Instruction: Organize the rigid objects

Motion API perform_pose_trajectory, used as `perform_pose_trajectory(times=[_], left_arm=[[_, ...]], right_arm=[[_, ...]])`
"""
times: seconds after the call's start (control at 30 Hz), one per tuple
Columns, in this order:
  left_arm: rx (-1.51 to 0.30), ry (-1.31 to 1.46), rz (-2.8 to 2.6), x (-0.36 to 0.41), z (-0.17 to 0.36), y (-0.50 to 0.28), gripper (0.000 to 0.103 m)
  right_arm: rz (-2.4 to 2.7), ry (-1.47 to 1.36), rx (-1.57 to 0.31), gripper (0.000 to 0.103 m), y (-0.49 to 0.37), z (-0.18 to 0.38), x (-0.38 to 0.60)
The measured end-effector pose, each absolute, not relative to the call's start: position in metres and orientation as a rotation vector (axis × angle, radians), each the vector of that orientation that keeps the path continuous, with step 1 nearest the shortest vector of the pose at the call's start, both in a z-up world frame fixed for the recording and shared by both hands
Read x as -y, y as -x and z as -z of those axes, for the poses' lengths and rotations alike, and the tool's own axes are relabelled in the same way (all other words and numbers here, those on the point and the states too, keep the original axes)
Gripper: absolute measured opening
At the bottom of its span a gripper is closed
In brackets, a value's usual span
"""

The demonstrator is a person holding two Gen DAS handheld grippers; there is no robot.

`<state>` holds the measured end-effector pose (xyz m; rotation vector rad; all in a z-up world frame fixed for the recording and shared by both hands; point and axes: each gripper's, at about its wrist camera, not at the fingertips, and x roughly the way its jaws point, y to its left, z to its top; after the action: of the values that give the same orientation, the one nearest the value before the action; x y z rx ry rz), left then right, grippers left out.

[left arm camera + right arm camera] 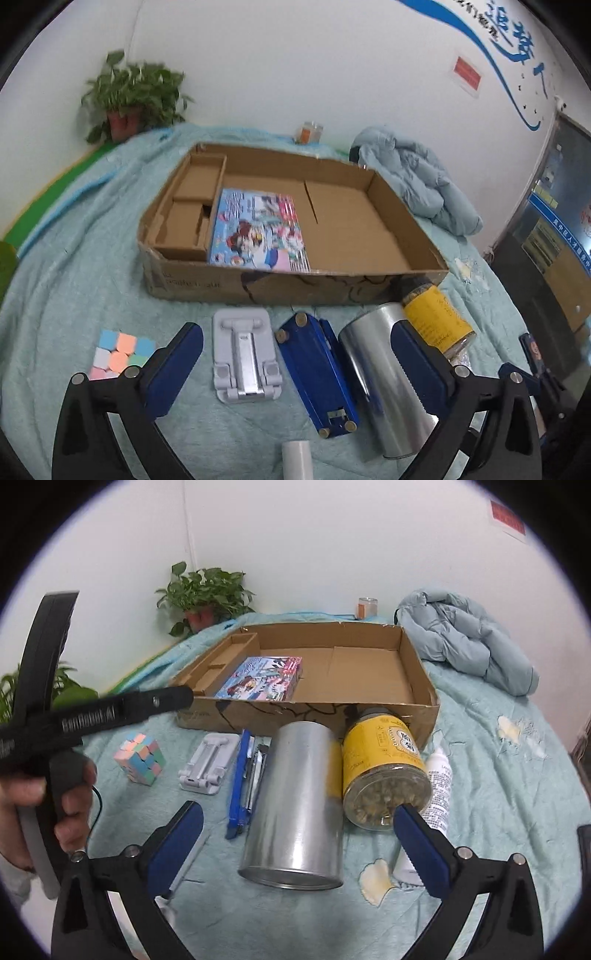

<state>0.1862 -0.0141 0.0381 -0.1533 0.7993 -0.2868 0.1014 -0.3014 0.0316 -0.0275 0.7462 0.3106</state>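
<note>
A silver metal can (pixel 295 805) lies on its side on the teal blanket. It sits between the wide-apart fingers of my right gripper (pixel 297 823), which is open, and the pads do not touch it. A yellow jar (pixel 382 768) lies just right of the can, with a white bottle (pixel 439 786) beyond it. My left gripper (pixel 297 354) is open above a white folding stand (pixel 245 356), a blue case (pixel 317 373) and the same can (pixel 384 384). A pastel cube (pixel 122 352) lies to its left. Behind them, the cardboard box (pixel 258 288) holds a colourful flat box (pixel 258 230).
A hand (pixel 70 797) grips the other tool's black frame (pixel 92 712) at the left of the right wrist view. A folded blue jacket (pixel 469 646), a potted plant (pixel 203 598) and a small jar (pixel 367 607) stand behind the box. A white roll (pixel 297 458) lies close below the left gripper.
</note>
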Motion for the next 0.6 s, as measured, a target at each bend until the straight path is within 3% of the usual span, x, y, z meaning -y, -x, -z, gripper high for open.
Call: perform_pose_trajectory(times=[0.6], left_arm=[[-0.778, 0.099, 0.367, 0.031, -0.041, -0.112, 0.102]], right_arm=[[-0.433, -0.128, -0.802, 0.103, -0.097, 0.004, 0.343]])
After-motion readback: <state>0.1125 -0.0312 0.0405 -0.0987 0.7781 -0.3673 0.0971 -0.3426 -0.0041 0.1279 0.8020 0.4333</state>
